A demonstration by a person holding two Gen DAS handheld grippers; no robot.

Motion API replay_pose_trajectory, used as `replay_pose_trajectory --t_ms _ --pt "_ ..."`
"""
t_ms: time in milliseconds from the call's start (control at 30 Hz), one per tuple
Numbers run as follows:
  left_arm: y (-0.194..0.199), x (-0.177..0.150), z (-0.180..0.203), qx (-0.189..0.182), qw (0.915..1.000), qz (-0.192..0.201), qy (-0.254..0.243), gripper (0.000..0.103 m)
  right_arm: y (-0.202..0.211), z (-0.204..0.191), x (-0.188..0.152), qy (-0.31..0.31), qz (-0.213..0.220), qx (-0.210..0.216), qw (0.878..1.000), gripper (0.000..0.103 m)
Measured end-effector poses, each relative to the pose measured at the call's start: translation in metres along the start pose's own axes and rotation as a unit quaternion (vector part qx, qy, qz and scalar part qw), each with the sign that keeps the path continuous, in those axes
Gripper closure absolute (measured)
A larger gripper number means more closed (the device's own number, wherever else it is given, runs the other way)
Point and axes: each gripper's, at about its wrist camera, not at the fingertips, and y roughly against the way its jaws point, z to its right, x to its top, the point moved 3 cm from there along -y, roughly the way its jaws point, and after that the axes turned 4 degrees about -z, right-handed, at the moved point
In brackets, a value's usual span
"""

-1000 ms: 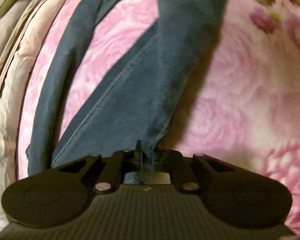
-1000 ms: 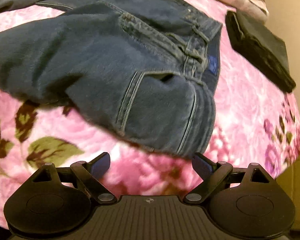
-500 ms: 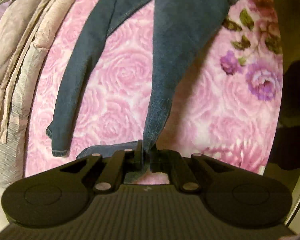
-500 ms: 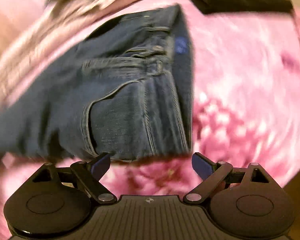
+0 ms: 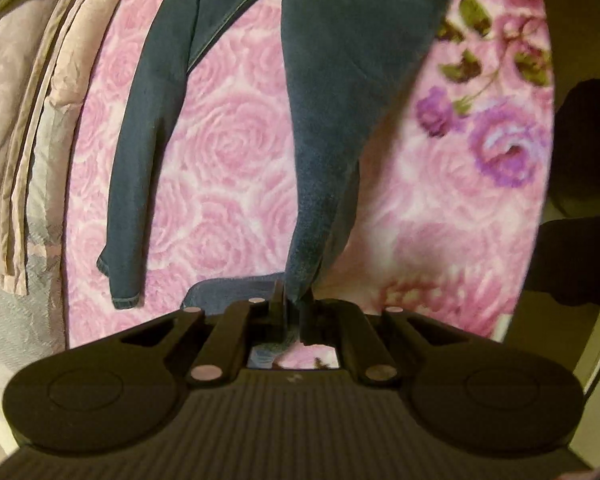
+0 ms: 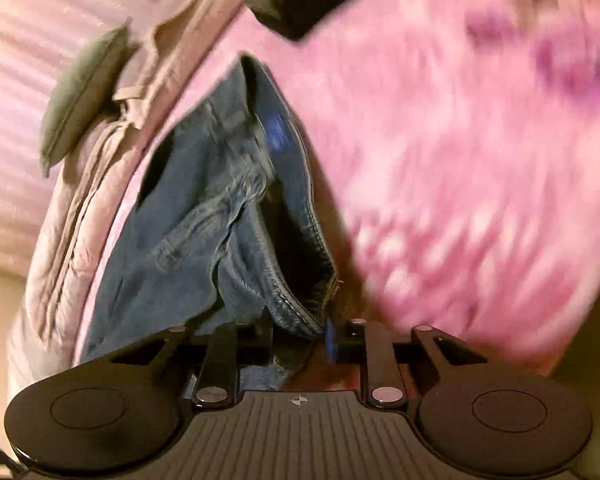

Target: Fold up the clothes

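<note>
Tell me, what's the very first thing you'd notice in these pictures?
The dark blue jeans stand out first, stretched across a bright pink blanket covered in roses. The left tool pinches the end of one leg, while the other leg lies flat beside it to the left. In the right wrist view, the right tool has closed on the waistband of the jeans, though that view is blurry.

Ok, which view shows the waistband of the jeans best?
The right wrist view: the waistband of the jeans runs down into the right gripper, which is shut on it. The left wrist view shows only the two legs, one pinched in the left gripper.
</note>
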Motion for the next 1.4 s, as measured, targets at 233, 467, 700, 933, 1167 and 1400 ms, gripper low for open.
replay_pose_trajectory --t_ms 233,467,700,933,1167,1400 --pt "0.016 0.038 0.027 -0.088 0.9957 0.024 0.019 0.100 0.072 -0.007 0.090 0.149 0.009 -0.078 0.986 0.081" --pt "-0.020 0.039 0.055 -0.107 0.9924 0.042 0.044 0.087 0.061 -0.030 0.067 0.219 0.033 -0.155 0.963 0.026" --pt "-0.020 -0.017 0.083 -0.145 0.9786 0.109 0.097 0.077 0.044 -0.107 -0.042 0.261 -0.001 -0.110 0.959 0.026" --pt "-0.042 -0.117 0.086 -0.129 0.9734 0.118 0.148 0.057 -0.010 -0.211 -0.178 0.319 -0.090 -0.044 0.942 0.025" --pt "-0.112 -0.180 0.038 -0.117 0.9558 0.123 0.240 0.053 -0.051 -0.258 -0.264 0.348 -0.141 -0.060 0.925 0.018" --pt "-0.156 -0.138 0.041 0.014 0.9774 0.193 0.085 0.051 -0.037 -0.271 -0.283 0.379 -0.117 -0.117 0.911 0.015"
